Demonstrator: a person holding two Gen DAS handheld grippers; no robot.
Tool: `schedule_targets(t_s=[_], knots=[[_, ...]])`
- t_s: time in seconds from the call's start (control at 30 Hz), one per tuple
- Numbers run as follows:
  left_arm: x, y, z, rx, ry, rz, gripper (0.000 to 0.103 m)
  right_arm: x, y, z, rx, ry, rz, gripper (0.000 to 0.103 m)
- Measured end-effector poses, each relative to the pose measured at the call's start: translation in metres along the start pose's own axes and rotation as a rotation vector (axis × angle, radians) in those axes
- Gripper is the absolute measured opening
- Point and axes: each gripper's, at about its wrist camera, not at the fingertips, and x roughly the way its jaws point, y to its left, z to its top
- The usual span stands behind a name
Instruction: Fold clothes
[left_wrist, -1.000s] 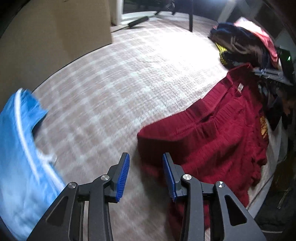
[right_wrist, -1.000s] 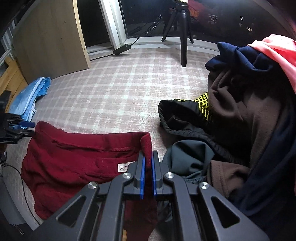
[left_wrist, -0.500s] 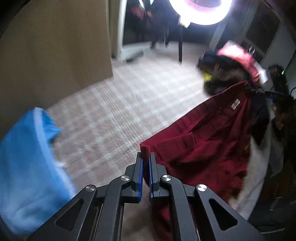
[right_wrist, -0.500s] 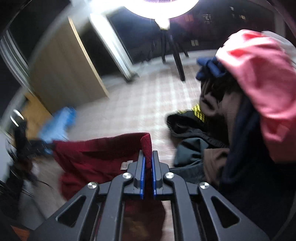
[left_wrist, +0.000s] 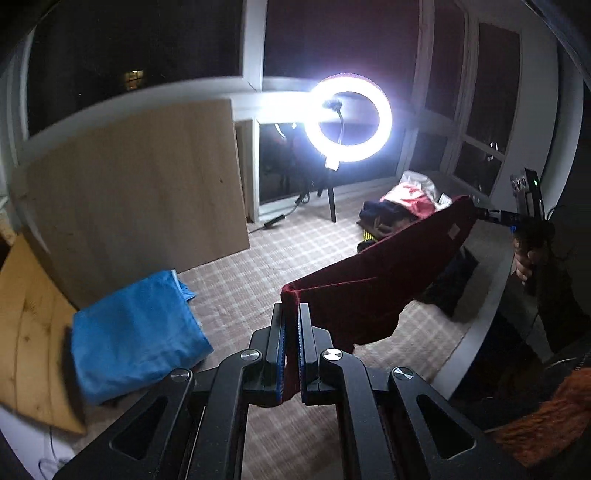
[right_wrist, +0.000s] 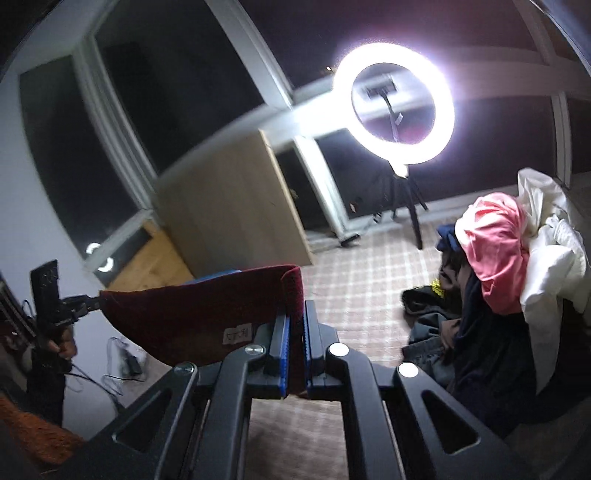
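Maroon garment (left_wrist: 376, 284) hangs in the air, stretched between the two grippers, clear of the checked carpet (left_wrist: 258, 266) below. In the left wrist view its long axis runs from the lower middle of the frame up to the right: one corner sits clamped between the blue pads of the left gripper (left_wrist: 291, 354), whose jaws are pressed together on the cloth, and the far corner is pinched by the right gripper (left_wrist: 484, 215) at the right edge, where the person's right hand (left_wrist: 526, 258) grips the handle. The top hem is taut and nearly straight, while the rest of the fabric sags below it into a rounded belly.

In the right wrist view the same piece stretches from the lower middle out to the left. The right gripper (right_wrist: 295, 354) is closed on a folded corner, a white label (right_wrist: 238, 334) showing just left of the jaws, and the left gripper (right_wrist: 86, 302) bites the opposite corner at the left edge, held by the left hand (right_wrist: 61, 343).

A folded blue cloth (left_wrist: 136, 332) lies on the carpet at lower left of the left wrist view, beside a wooden panel (left_wrist: 136, 192). A heap of clothes (right_wrist: 495, 280) with a pink piece on top fills the right side of the right wrist view. A lit ring light (right_wrist: 393, 103) on a tripod stands behind, before dark windows
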Motion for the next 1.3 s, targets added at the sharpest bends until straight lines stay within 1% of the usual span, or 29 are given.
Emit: schedule_targets(t_s=[0.1, 0.17, 0.23, 0.3, 0.33, 0.43, 0.47, 0.5, 0.57, 0.6, 0.63, 0.7, 0.73, 0.8, 0.87, 0.9, 0.93, 0.97, 1.0, 1.1, 1.13, 1.17, 1.2, 1.27, 1.3], knots=[[-0.015, 0.01, 0.002, -0.04, -0.027, -0.013, 0.005, -0.011, 0.013, 0.002, -0.01, -0.01, 0.035, 0.006], [-0.005, 0.021, 0.003, -0.064, -0.006, -0.001, 0.005, 0.001, 0.017, 0.003, -0.034, 0.012, 0.035, 0.006], [0.026, 0.038, -0.002, -0.084, 0.05, 0.0, 0.005, 0.027, 0.013, 0.003, -0.041, 0.059, 0.005, 0.006], [0.06, 0.054, -0.007, -0.103, 0.106, 0.0, 0.005, 0.068, 0.0, -0.002, -0.04, 0.126, -0.029, 0.006], [0.084, 0.064, -0.015, -0.116, 0.141, -0.005, 0.005, 0.099, -0.011, -0.008, -0.05, 0.171, -0.064, 0.006], [0.177, 0.1, -0.047, -0.194, 0.283, -0.026, 0.005, 0.18, -0.047, -0.029, -0.03, 0.301, -0.14, 0.006], [0.203, 0.107, -0.06, -0.194, 0.344, 0.0, 0.006, 0.21, -0.059, -0.04, -0.035, 0.37, -0.162, 0.006], [0.229, 0.114, -0.072, -0.194, 0.405, 0.026, 0.006, 0.24, -0.071, -0.051, -0.041, 0.443, -0.183, 0.009], [0.277, 0.126, -0.095, -0.193, 0.519, 0.074, 0.005, 0.277, -0.085, -0.066, -0.1, 0.558, -0.325, 0.012], [0.279, 0.126, -0.097, -0.182, 0.526, 0.076, 0.005, 0.275, -0.084, -0.063, -0.128, 0.555, -0.331, 0.015], [0.275, 0.123, -0.095, -0.144, 0.517, 0.079, 0.007, 0.27, -0.083, -0.06, -0.156, 0.546, -0.331, 0.016], [0.263, 0.114, -0.086, -0.044, 0.506, 0.116, 0.011, 0.262, -0.081, -0.052, -0.212, 0.527, -0.33, 0.017], [0.26, 0.109, -0.079, 0.0, 0.496, 0.13, 0.012, 0.264, -0.075, -0.051, -0.247, 0.538, -0.293, 0.017], [0.253, 0.1, -0.064, 0.083, 0.475, 0.153, 0.012, 0.271, -0.061, -0.05, -0.32, 0.563, -0.211, 0.017], [0.253, 0.098, -0.053, 0.109, 0.459, 0.144, 0.016, 0.277, -0.047, -0.049, -0.392, 0.588, -0.128, 0.017], [0.253, 0.098, -0.047, 0.118, 0.45, 0.139, 0.016, 0.28, -0.04, -0.048, -0.427, 0.6, -0.086, 0.017], [0.254, 0.098, -0.044, 0.109, 0.441, 0.121, 0.014, 0.283, -0.034, -0.047, -0.463, 0.612, -0.044, 0.017], [0.259, 0.096, -0.044, 0.101, 0.447, 0.079, 0.014, 0.295, -0.026, -0.055, -0.525, 0.645, -0.016, 0.017], [0.264, 0.094, -0.044, 0.098, 0.456, 0.039, 0.014, 0.308, -0.021, -0.064, -0.588, 0.678, -0.005, 0.017], [0.287, 0.075, -0.058, 0.168, 0.516, -0.032, 0.014, 0.332, -0.022, -0.077, -0.648, 0.738, 0.017, 0.017], [0.296, 0.069, -0.064, 0.188, 0.535, -0.057, 0.015, 0.335, -0.022, -0.079, -0.662, 0.745, 0.023, 0.017], [0.305, 0.063, -0.07, 0.204, 0.552, -0.081, 0.015, 0.336, -0.022, -0.081, -0.675, 0.751, 0.029, 0.021], [0.312, 0.058, -0.075, 0.208, 0.561, -0.097, 0.015, 0.338, -0.021, -0.083, -0.688, 0.756, 0.034, 0.032], [0.324, 0.053, -0.081, 0.205, 0.576, -0.12, 0.023, 0.341, -0.02, -0.088, -0.715, 0.768, 0.046, 0.044], [0.33, 0.052, -0.083, 0.202, 0.582, -0.127, 0.024, 0.342, -0.02, -0.09, -0.728, 0.773, 0.052, 0.046]])
